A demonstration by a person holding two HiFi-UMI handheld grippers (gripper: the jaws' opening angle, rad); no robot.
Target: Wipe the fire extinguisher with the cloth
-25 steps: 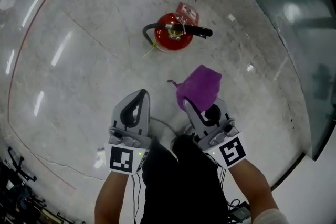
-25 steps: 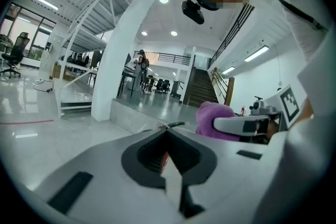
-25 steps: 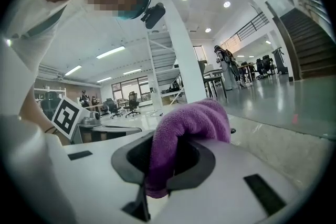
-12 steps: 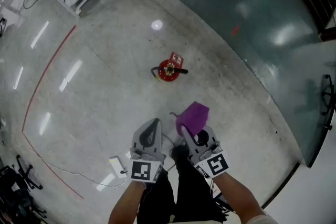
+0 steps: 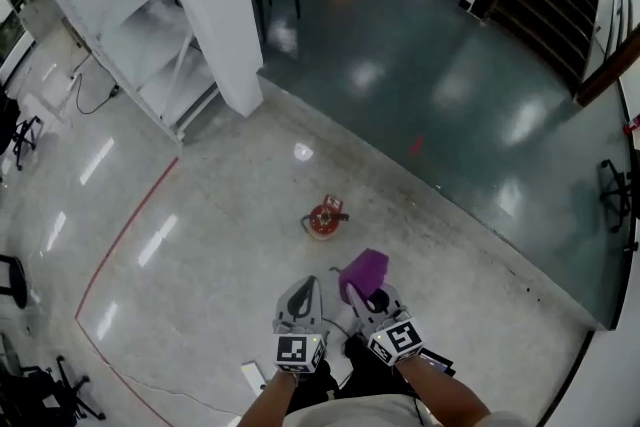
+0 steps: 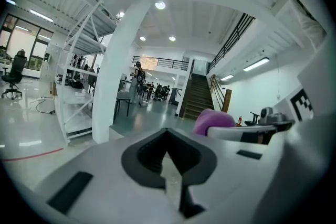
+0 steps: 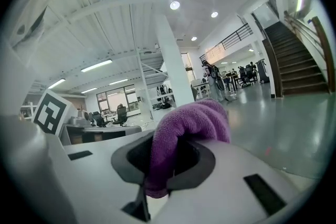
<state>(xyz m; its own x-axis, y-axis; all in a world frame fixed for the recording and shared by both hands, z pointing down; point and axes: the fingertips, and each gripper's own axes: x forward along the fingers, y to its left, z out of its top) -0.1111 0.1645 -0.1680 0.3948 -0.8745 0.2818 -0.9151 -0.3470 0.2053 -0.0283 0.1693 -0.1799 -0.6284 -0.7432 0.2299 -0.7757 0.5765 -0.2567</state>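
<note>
A small red fire extinguisher [image 5: 325, 219] stands upright on the pale floor, well ahead of both grippers in the head view. My right gripper [image 5: 362, 286] is shut on a purple cloth [image 5: 364, 269], which bunches out of the jaws [image 7: 194, 126]. My left gripper [image 5: 299, 294] is beside it, shut with nothing in it; its jaws meet [image 6: 170, 176]. From the left gripper view the cloth [image 6: 212, 120] shows at the right, next to the right gripper. Both gripper views point level across the hall, and the extinguisher is not in them.
A white square column [image 5: 215, 10] and white shelving [image 5: 130, 25] rise at the back left. A red line [image 5: 125, 240] runs over the floor on the left. Dark glossy flooring [image 5: 440, 75] begins beyond the extinguisher. Stairs [image 7: 296, 63] climb at the right. A white box [image 5: 254, 377] lies near my feet.
The head view has risen and tilted up: the extinguisher now looks far smaller and farther off, and the hall has come into sight. Both grippers stay together, the right keeping the cloth.
</note>
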